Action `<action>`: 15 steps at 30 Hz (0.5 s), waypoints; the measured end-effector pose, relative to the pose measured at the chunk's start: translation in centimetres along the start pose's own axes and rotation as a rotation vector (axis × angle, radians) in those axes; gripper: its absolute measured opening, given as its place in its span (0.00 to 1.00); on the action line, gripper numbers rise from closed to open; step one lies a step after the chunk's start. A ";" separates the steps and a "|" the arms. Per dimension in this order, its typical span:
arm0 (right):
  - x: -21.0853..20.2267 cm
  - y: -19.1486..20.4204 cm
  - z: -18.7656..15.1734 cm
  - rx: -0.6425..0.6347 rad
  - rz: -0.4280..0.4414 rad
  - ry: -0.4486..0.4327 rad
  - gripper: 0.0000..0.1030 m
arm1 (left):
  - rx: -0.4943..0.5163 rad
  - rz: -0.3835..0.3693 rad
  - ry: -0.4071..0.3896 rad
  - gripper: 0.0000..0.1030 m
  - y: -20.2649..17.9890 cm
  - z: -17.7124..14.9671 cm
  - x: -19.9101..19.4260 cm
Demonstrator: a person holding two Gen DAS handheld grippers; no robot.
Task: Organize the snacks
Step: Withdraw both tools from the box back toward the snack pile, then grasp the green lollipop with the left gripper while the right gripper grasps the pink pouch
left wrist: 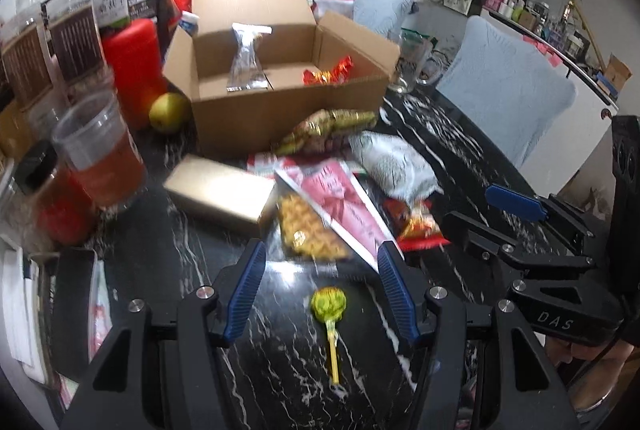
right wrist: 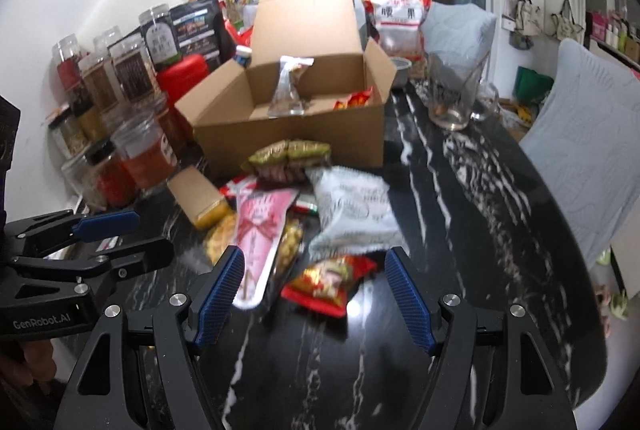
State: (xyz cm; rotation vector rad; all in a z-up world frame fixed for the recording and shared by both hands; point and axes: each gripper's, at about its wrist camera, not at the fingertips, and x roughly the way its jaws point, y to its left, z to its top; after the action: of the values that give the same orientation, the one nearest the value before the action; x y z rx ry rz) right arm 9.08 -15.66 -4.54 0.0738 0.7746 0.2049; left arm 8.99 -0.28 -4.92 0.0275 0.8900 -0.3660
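I hold both grippers open and empty over the table (left wrist: 224,382): left gripper (left wrist: 320,262) above a green lollipop (left wrist: 328,304), right gripper (right wrist: 316,266) above a red snack packet (right wrist: 326,280), cardboard box (right wrist: 304,133) beyond

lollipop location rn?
Left wrist view only: the lollipop lies on the black marble table, low centre, between the open left gripper fingers, nearer than the snack pile. Not touched.
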 end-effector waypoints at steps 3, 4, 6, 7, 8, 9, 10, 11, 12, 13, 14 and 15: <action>0.4 -0.1 -1.1 0.001 0.006 0.029 0.71 | 0.003 -0.028 0.027 0.56 0.0 -1.0 0.7; 0.5 -0.1 -1.4 0.005 0.015 0.041 0.71 | -0.001 -0.043 0.038 0.56 0.1 -1.3 1.1; 0.8 -0.2 -1.9 0.011 0.029 0.057 0.71 | -0.013 -0.058 0.055 0.56 0.3 -1.8 1.6; 0.8 -0.2 -2.1 0.013 0.031 0.061 0.71 | -0.020 -0.066 0.065 0.56 0.4 -2.1 1.9; 0.9 -0.2 -2.4 0.012 0.037 0.067 0.71 | -0.026 -0.076 0.079 0.56 0.4 -2.4 2.3; 1.0 -0.2 -2.6 0.009 0.047 0.074 0.71 | -0.030 -0.085 0.093 0.56 0.4 -2.6 2.6; 1.1 -0.2 -2.7 0.008 0.053 0.078 0.71 | -0.039 -0.092 0.112 0.56 0.4 -2.8 3.2; 1.2 -0.2 -2.9 0.007 0.060 0.083 0.71 | -0.049 -0.099 0.129 0.56 0.5 -3.1 3.7; 1.4 -0.2 -2.9 0.006 0.061 0.086 0.71 | -0.058 -0.108 0.141 0.56 0.6 -3.3 4.1; 1.5 -0.2 -3.0 0.005 0.062 0.091 0.71 | -0.061 -0.113 0.146 0.56 0.6 -3.5 4.4; 1.7 -0.3 -3.1 0.005 0.063 0.095 0.71 | -0.063 -0.117 0.149 0.56 0.6 -3.6 4.7; 1.8 -0.4 -3.1 0.002 0.065 0.100 0.71 | -0.067 -0.111 0.149 0.56 0.6 -3.7 4.9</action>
State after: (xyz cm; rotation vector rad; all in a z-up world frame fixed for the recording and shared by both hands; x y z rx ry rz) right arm 8.22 -15.69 -8.09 0.0910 0.8728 0.2708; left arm 9.16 -0.55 -11.07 -0.0567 1.0529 -0.4414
